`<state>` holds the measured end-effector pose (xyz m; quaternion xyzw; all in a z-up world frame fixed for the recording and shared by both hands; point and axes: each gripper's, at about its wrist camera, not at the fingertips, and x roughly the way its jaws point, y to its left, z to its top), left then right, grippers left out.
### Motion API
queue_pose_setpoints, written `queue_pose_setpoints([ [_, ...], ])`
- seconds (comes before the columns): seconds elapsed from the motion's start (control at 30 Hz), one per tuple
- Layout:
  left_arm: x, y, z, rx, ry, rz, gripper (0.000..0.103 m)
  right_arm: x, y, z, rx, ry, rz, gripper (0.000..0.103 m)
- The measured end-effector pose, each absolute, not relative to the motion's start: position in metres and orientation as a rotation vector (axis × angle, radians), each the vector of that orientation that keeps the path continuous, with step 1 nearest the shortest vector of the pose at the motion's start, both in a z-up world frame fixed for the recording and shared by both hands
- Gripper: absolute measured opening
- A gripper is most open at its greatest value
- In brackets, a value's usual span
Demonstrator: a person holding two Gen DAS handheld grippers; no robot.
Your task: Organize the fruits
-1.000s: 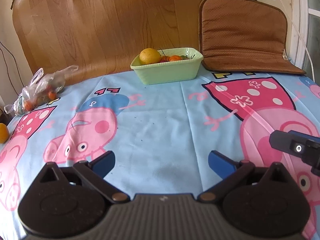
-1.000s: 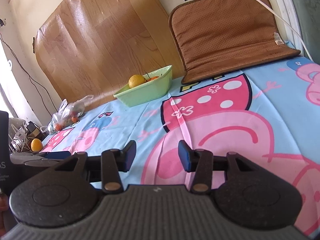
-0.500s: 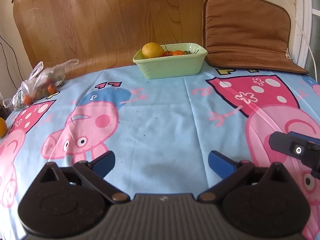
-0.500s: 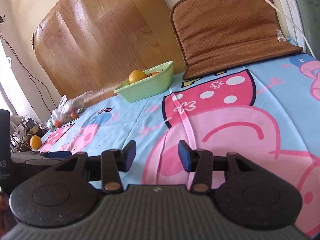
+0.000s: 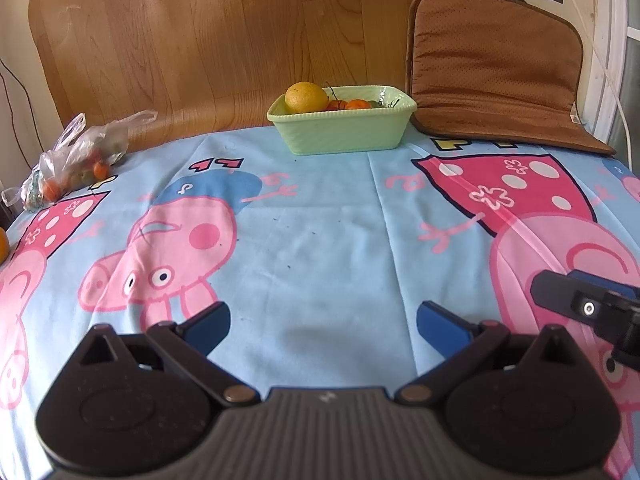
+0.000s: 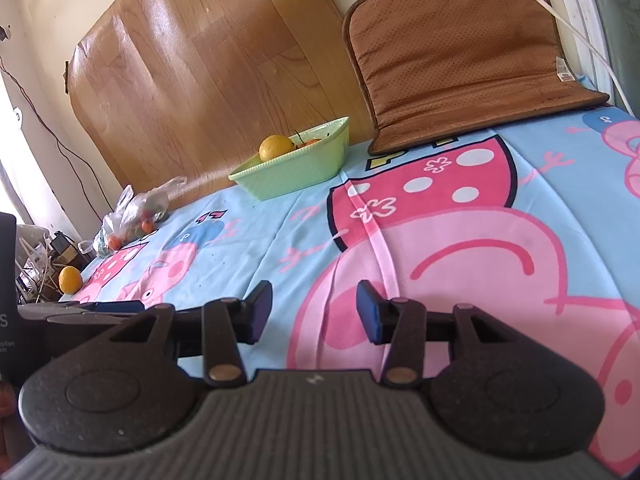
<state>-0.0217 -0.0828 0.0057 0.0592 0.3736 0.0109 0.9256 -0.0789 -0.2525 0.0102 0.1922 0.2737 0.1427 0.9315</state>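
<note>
Claws first: we see the left gripper [image 5: 322,322] spread wide and the right gripper [image 6: 314,306] partly spread, both empty above the cloth [image 5: 320,216]. Farther off sits the bowl [image 5: 344,128] with an orange [image 5: 306,97], and the bag [image 5: 76,156]. Only the right view shows the loose orange [image 6: 70,279] whole, at the cloth's edge.

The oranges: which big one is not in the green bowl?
The loose orange at the left edge of the cartoon cloth, by itself. The other big orange sits in the green bowl.
</note>
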Motion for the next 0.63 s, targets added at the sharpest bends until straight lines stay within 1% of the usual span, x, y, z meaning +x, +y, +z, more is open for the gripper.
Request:
queue_pose_setpoints([
  [0.37, -0.020, -0.082, 0.009, 0.085, 0.777, 0.008, 0.103, -0.077, -0.249, 0.013, 0.372, 0.552, 0.294, 0.049],
  [0.53, -0.010, -0.080, 0.024, 0.046, 0.769, -0.035, 0.103, -0.069, -0.253, 0.031, 0.332, 0.518, 0.311, 0.049],
  [0.63, -0.008, -0.081, 0.041, 0.041, 0.707, -0.036, 0.103, -0.064, -0.260, 0.049, 0.318, 0.478, 0.307, 0.049],
])
